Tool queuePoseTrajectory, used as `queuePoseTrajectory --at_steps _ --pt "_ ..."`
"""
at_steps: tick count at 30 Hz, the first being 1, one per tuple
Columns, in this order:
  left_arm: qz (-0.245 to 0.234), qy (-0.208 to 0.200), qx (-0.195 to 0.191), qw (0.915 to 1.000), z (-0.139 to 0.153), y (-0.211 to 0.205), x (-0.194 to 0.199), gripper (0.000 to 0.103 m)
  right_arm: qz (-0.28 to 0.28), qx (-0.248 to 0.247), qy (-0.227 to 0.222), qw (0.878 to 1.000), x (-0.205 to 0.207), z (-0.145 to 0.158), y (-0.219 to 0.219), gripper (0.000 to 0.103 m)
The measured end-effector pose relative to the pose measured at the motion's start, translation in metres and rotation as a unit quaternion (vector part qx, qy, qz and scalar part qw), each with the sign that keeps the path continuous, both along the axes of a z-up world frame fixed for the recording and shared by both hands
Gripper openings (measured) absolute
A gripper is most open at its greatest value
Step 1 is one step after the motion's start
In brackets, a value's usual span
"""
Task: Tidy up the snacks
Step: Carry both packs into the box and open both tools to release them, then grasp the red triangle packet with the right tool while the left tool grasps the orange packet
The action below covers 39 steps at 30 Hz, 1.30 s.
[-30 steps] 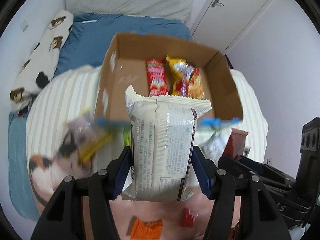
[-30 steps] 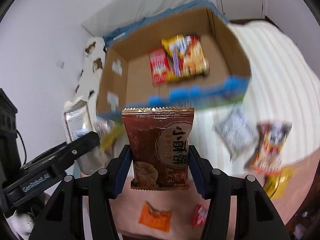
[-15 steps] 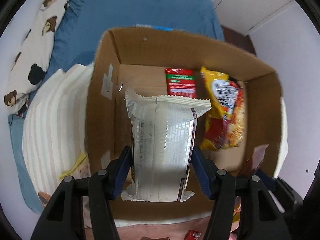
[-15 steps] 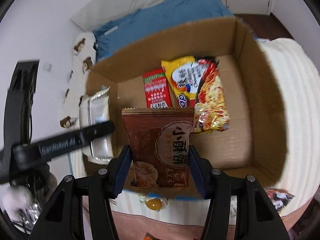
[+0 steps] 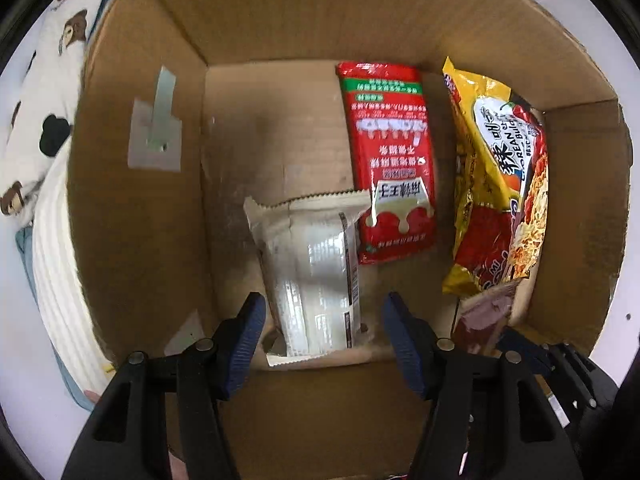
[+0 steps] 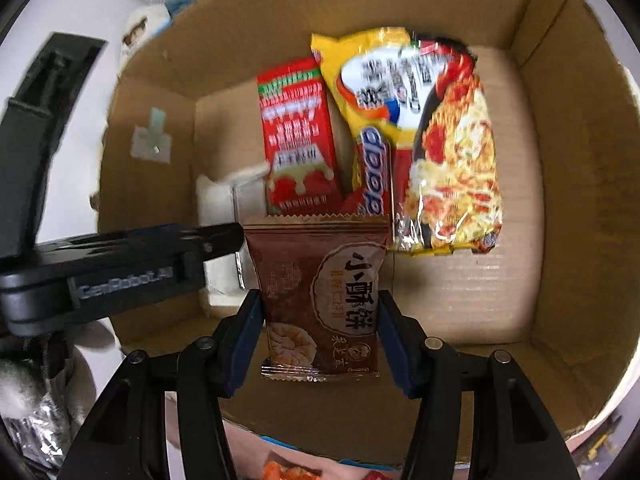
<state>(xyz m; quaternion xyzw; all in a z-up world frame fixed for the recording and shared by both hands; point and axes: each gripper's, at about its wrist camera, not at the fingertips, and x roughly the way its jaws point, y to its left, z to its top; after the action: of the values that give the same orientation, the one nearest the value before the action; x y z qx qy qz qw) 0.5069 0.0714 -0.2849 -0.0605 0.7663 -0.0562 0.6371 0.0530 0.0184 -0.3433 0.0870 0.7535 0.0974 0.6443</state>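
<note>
Snacks fill part of the open brown cardboard box (image 5: 136, 216), into which both grippers point steeply down. A flat red sachet with white lettering (image 5: 390, 156) lies on the box floor, and just to its right a yellow and red crinkled noodle packet (image 5: 500, 184) leans along the right wall.

The left gripper (image 5: 320, 338) has let go: its blue pads stand clear on either side of the pale silvery-white sealed snack pouch (image 5: 312, 276), which rests on the box floor with its serrated upper edge touching the lower corner of the red sachet. A visible gap shows between each pad and the pouch.

The right gripper (image 6: 320, 328) carries the brown rectangular foil biscuit packet with a round emblem and white characters (image 6: 320, 292). The packet stands upright between the blue pads, which lie against its two side edges, and the jaws are opening. Its top edge overlaps the lower ends of the red sachet (image 6: 298, 136) and the noodle packet (image 6: 420, 136) in the right wrist view. The black body of the left gripper (image 6: 120, 264) crosses that view from the left, with the white pouch (image 6: 224, 208) beneath it.
</note>
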Motion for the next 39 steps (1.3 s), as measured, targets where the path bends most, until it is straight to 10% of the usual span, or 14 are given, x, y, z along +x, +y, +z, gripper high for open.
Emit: queuePoseTrajectory --at_steps 5,19,22,39 --pt "0.019 0.000 -0.016 0.9997 0.007 0.008 -0.007 0.059 -0.003 -0.001 0.011 1.000 0.003 -0.002 -0.002 0.090" --pt "0.012 -0.078 -0.013 0.9968 0.071 0.003 -0.042 0.068 -0.017 -0.014 -0.045 0.999 -0.010 0.050 -0.021 0.094" --pt "0.004 -0.126 0.002 0.9920 0.091 0.000 -0.052 0.093 -0.023 -0.027 -0.071 0.997 -0.016 0.064 -0.028 0.099" --pt "0.035 -0.294 0.000 0.9552 0.177 0.005 -0.172 0.094 -0.032 -0.027 -0.204 0.978 -0.106 0.144 -0.045 0.099"
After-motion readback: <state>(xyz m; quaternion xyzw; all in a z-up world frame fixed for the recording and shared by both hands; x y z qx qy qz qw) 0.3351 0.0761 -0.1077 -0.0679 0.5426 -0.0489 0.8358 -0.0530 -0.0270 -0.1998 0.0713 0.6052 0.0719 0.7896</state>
